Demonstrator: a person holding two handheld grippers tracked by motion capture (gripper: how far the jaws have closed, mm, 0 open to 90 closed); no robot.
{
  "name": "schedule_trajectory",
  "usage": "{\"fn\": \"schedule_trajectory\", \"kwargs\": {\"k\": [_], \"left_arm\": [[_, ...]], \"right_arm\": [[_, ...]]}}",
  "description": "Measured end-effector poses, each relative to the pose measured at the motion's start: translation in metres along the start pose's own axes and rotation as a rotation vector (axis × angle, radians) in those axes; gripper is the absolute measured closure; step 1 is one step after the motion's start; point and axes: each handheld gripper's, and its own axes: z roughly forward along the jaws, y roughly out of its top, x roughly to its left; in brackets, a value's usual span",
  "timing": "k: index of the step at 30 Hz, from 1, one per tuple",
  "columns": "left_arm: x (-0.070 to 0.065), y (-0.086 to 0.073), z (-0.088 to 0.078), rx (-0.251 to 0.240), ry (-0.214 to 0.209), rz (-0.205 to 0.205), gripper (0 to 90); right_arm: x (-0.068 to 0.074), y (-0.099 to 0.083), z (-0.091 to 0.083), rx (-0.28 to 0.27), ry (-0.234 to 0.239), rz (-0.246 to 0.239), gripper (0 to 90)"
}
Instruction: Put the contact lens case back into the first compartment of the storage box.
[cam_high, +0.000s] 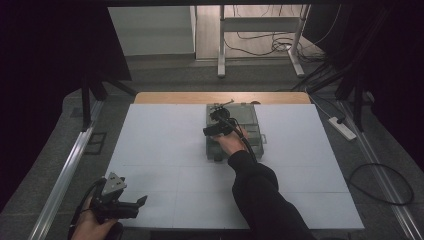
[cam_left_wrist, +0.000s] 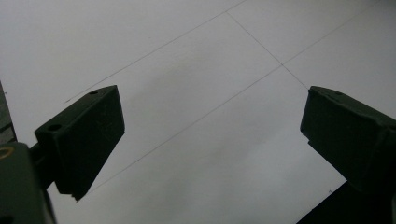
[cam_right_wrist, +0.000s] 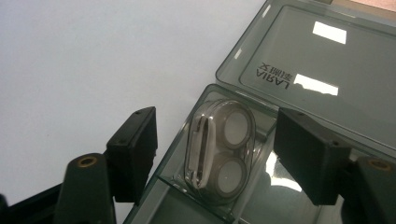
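The clear case with two round discs sits on edge in a corner compartment of the smoked storage box, which we see at twelve o'clock on the white table. Our left gripper is wide open, holding nothing. Our right gripper brackets the case, pads apart from it; it may topple. The lid reads "LARIA".
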Motion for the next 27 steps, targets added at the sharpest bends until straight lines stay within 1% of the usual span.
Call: {"fn": "schedule_trajectory", "kwargs": {"k": [4,11,16,18,21,25,27], "left_arm": [[0.000,0.000,0.000,0.000,0.001,0.001,6.2],[0.000,0.000,0.000,0.000,0.001,-0.001,6.3],[0.000,0.000,0.000,0.001,0.000,-0.001,6.3],[0.000,0.000,0.000,0.000,0.001,-0.002,6.3],[0.000,0.000,0.000,0.000,0.000,-0.003,6.2],[0.001,0.000,0.000,-0.001,0.000,-0.005,6.2],[0.001,0.000,0.000,-0.001,0.000,-0.006,6.2]], "right_arm": [[0.000,0.000,-0.003,0.004,0.030,-0.009,26.3],[0.003,0.000,-0.014,0.012,0.090,-0.064,18.7],[0.005,-0.004,-0.021,0.025,0.133,-0.088,12.0],[0.006,-0.006,-0.023,0.032,0.135,-0.102,9.1],[0.006,-0.010,-0.027,0.037,0.137,-0.133,8.2],[0.005,-0.015,-0.034,0.038,0.152,-0.142,5.6],[0.005,-0.017,-0.036,0.042,0.160,-0.154,5.1]]}}
